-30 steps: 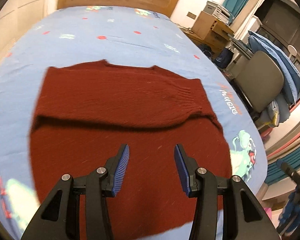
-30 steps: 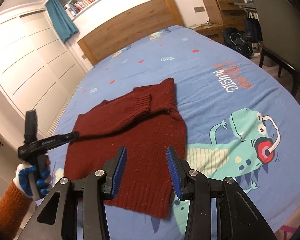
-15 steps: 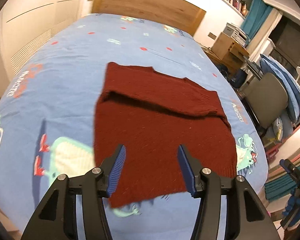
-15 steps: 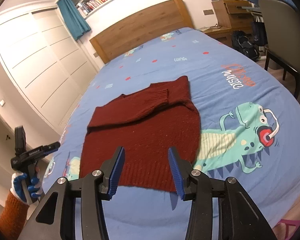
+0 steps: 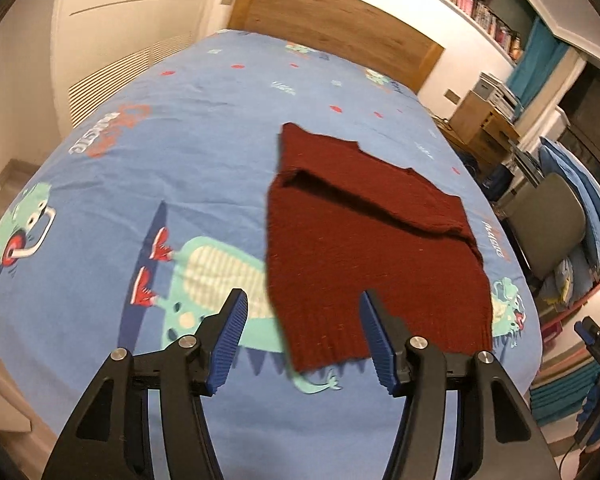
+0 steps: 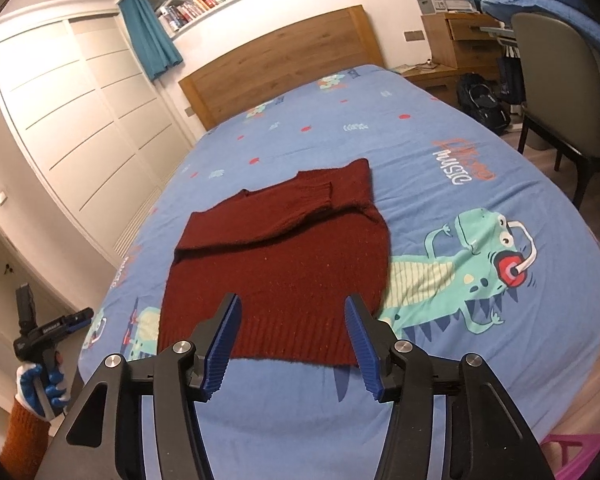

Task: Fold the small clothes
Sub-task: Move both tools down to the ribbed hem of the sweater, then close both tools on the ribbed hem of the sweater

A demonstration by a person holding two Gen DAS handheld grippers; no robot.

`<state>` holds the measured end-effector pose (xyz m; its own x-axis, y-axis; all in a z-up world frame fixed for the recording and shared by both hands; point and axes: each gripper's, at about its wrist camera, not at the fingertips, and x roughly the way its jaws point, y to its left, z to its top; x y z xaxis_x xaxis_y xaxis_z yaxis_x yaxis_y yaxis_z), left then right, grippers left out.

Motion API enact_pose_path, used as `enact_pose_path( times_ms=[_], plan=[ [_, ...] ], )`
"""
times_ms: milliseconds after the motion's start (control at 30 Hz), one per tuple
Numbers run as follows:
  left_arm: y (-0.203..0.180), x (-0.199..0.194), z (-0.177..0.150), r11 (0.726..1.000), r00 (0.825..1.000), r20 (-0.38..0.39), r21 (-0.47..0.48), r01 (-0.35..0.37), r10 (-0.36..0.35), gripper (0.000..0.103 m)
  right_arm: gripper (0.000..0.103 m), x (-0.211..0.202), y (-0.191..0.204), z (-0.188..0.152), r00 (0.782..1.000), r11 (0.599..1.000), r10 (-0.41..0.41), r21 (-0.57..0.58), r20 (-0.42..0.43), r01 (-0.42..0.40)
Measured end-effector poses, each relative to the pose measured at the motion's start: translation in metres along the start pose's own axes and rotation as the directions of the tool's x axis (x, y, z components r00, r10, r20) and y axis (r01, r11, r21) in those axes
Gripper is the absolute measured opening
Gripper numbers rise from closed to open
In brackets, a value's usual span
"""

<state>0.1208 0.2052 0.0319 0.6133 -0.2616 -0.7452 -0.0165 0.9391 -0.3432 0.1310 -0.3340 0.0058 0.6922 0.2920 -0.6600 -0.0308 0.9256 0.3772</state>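
Observation:
A dark red knitted sweater [image 5: 364, 232] lies flat on the blue dinosaur-print bedspread [image 5: 172, 168], its sleeves folded across the chest. In the right wrist view the sweater [image 6: 284, 264] has its ribbed hem nearest me. My left gripper [image 5: 302, 340] is open and empty, held back over the bed's foot edge, with the hem's left corner between its blue pads. My right gripper [image 6: 292, 344] is open and empty, held above and short of the hem. The left gripper also shows in the right wrist view [image 6: 44, 332], off the bed's left corner.
A wooden headboard [image 6: 280, 64] stands at the far end. A grey chair [image 6: 556, 88] and wooden drawers [image 6: 460, 40] stand to the right of the bed. White wardrobe doors [image 6: 68, 128] line the left wall.
Both grippers have pulled back and away from the sweater, staying open. The left one has swung out to the left, off the sweater towards the bed's corner. The sweater has not moved.

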Motion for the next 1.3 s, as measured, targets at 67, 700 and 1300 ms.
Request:
enact_pose_path(
  times_ms=[67,700,1300],
  plan=[
    [0.006,0.003,-0.001,1.0,1.0,-0.007,-0.009,-0.012,0.012,0.052,0.056,0.005,-0.005,-0.001,1.0,1.0,-0.006,0.007,-0.01,0.006],
    [0.021,0.116,-0.014,0.996,0.973,-0.228,-0.068,-0.061,0.044,0.056,0.059,0.116,-0.083,-0.011,0.982,0.987,-0.035,0.147,-0.186,0.063],
    [0.028,0.169,-0.012,0.997,0.952,-0.304,-0.066,-0.047,0.025,0.059,0.06,0.213,-0.116,-0.016,0.937,0.981,0.044,0.193,-0.347,0.025]
  ],
)
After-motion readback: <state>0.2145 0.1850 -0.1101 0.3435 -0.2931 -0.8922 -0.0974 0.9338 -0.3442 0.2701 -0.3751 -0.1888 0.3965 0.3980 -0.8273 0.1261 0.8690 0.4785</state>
